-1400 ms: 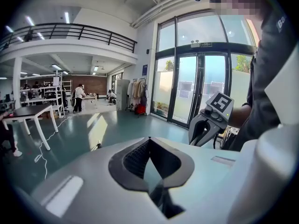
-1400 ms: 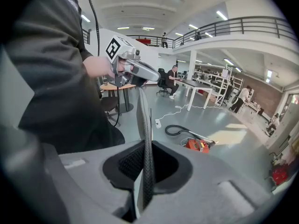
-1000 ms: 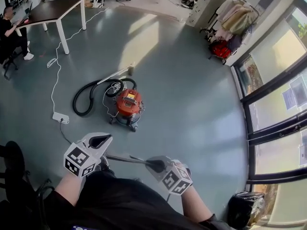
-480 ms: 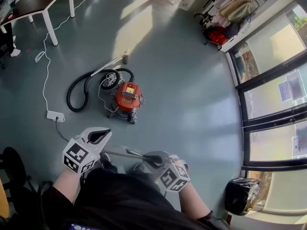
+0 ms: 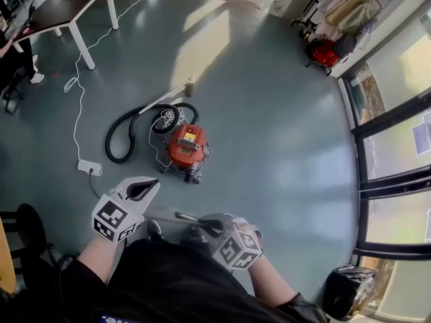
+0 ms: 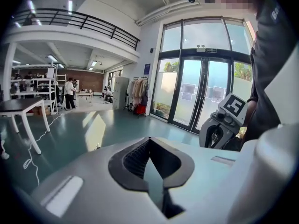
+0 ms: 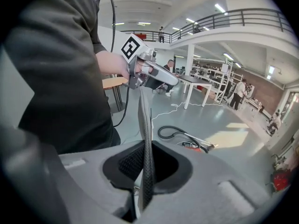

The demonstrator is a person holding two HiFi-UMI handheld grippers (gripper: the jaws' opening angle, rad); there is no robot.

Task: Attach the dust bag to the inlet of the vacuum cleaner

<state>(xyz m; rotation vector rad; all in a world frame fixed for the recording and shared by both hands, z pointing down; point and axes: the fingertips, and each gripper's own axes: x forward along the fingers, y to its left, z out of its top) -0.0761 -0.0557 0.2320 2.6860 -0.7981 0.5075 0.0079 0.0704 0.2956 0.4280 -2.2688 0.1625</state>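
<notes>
In the head view, the left gripper [image 5: 139,195] and the right gripper [image 5: 215,227] are held just in front of the person's dark-clad body. A thin, flat grey dust bag [image 5: 172,217], seen edge-on, is stretched between them in the air. It is well apart from the orange, drum-shaped vacuum cleaner [image 5: 185,147], which stands on the open blue-grey floor [image 5: 269,113] further ahead. A black ribbed hose [image 5: 124,136] curls on the floor at the vacuum cleaner's left, touching it. A white power strip [image 5: 89,167] lies near the hose, and a white cable [image 5: 77,99] runs from it towards the dark-topped, white-legged table [image 5: 67,9] at the far left edge of the floor. In the left gripper view, the left gripper [image 6: 152,160] has its jaws pressed together on the edge of the dust bag [image 6: 155,178], which shows as a narrow strip in the gap. The right gripper [image 6: 219,132] is near, at the right, against tall glass doors [image 6: 196,97]. In the right gripper view, the right gripper [image 7: 145,169] pinches the dust bag [image 7: 145,125] between its dark pads. The dust bag rises as a thin upright sheet to the left gripper [image 7: 156,78], which holds its other end. Beyond, the vacuum cleaner [image 7: 195,147] and its hose [image 7: 174,133] lie on the floor.
</notes>
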